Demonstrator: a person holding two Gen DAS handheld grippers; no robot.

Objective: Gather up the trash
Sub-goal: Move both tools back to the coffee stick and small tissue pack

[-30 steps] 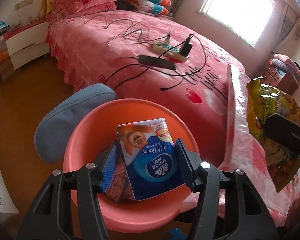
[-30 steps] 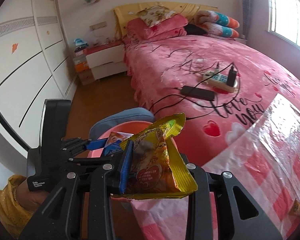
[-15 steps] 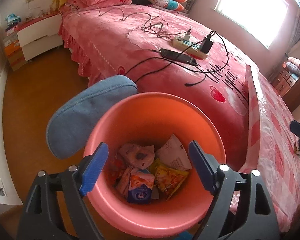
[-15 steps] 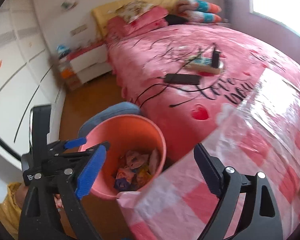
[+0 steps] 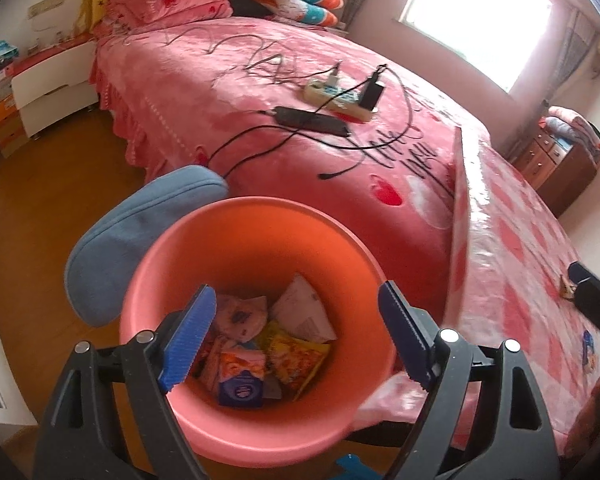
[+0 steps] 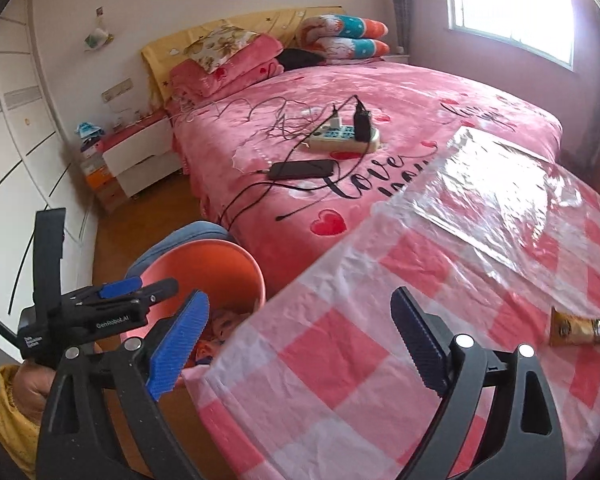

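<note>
An orange bin (image 5: pixel 260 240) stands on the floor by the bed and holds several wrappers, among them a blue tissue pack (image 5: pixel 241 389) and a yellow snack bag (image 5: pixel 296 360). My left gripper (image 5: pixel 296 340) is open and empty right above the bin. My right gripper (image 6: pixel 300 344) is open and empty over the checked tablecloth (image 6: pixel 340 360); the bin (image 6: pixel 204 264) lies to its left. A brown snack wrapper (image 6: pixel 580 330) lies on the table at the right. It also shows small in the left wrist view (image 5: pixel 566 289).
A blue cushioned stool (image 5: pixel 140 240) stands behind the bin. The pink bed (image 5: pixel 260 80) carries a power strip (image 5: pixel 340 96), a black adapter (image 5: pixel 312 120) and cables. A clear plastic sheet (image 6: pixel 500 184) covers the far table. A bedside cabinet (image 5: pixel 48 80) stands at the left.
Both grippers opened and dropped their loads into the bin: the tissue pack from the left, the yellow snack bag from the right. The right gripper then swung right over the table.
</note>
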